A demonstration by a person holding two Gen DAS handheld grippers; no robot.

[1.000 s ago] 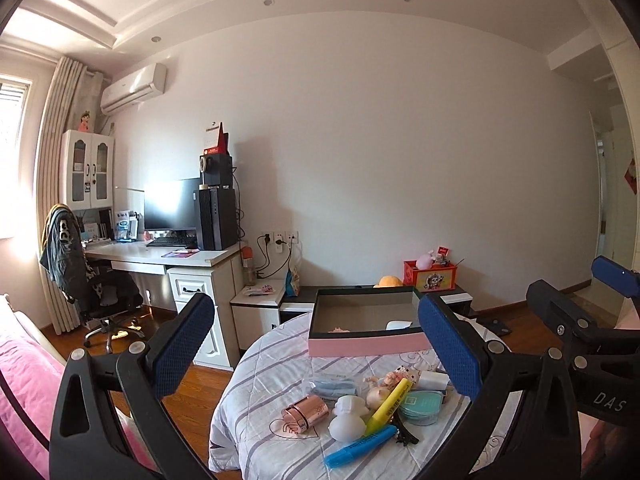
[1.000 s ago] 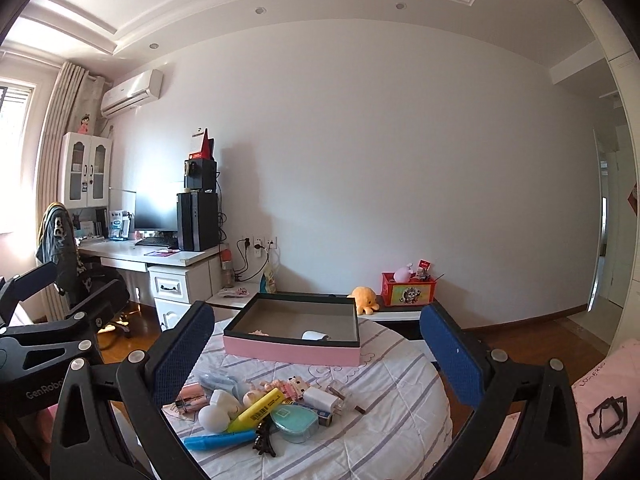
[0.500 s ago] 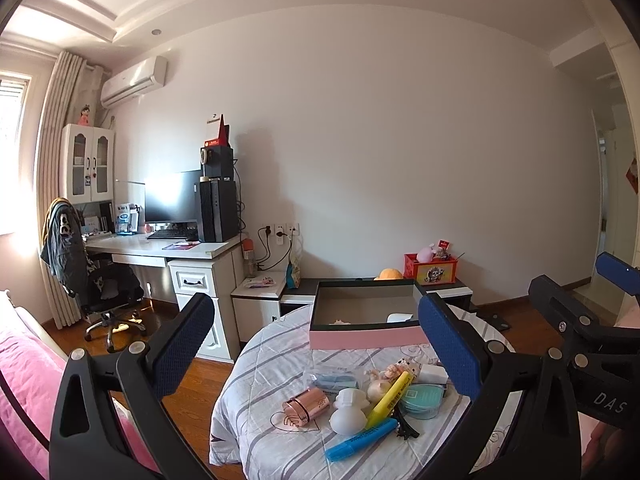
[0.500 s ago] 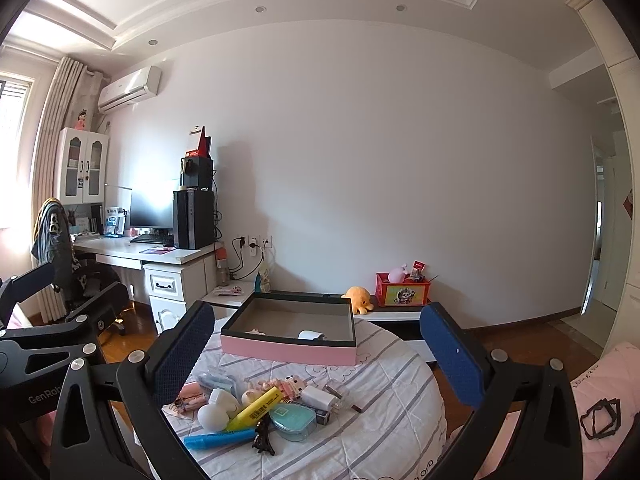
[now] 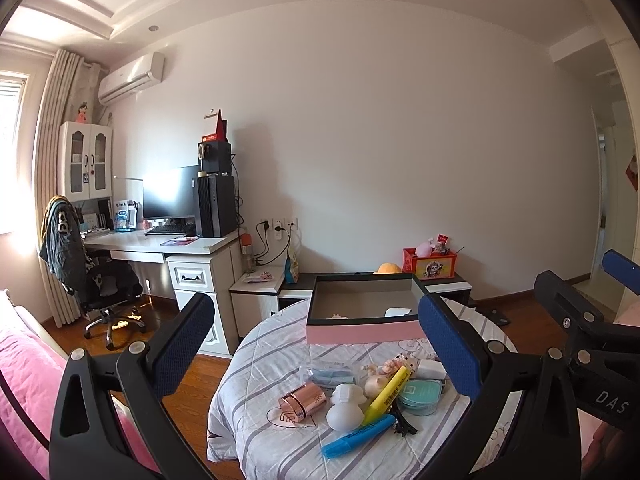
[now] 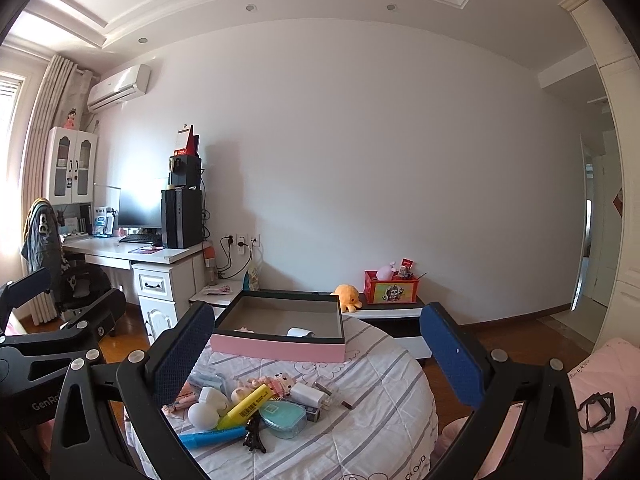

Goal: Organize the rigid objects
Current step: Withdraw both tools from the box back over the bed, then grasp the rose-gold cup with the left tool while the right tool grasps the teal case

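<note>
Both grippers wide apart above the cluttered round desk.
Left gripper [image 5: 320, 344] and right gripper [image 6: 316, 348] hold nothing; the shallow pink-sided rectangular box [image 6: 280, 348] sits beyond the plastic clutter, bare striped quilted cloth [image 6: 380, 420] toward the right edge.

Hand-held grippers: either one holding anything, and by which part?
Nothing held. Left hand-held gripper and right hand-held gripper are both open, above the cluttered table.

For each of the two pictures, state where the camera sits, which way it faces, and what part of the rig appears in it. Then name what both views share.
Left wrist: on the left gripper, facing the table; open fingers, right gripper at right edge.
Right wrist: on the right gripper, facing likewise; open fingers, left gripper at left edge.
Shared: pink box, yellow highlighter.
</note>
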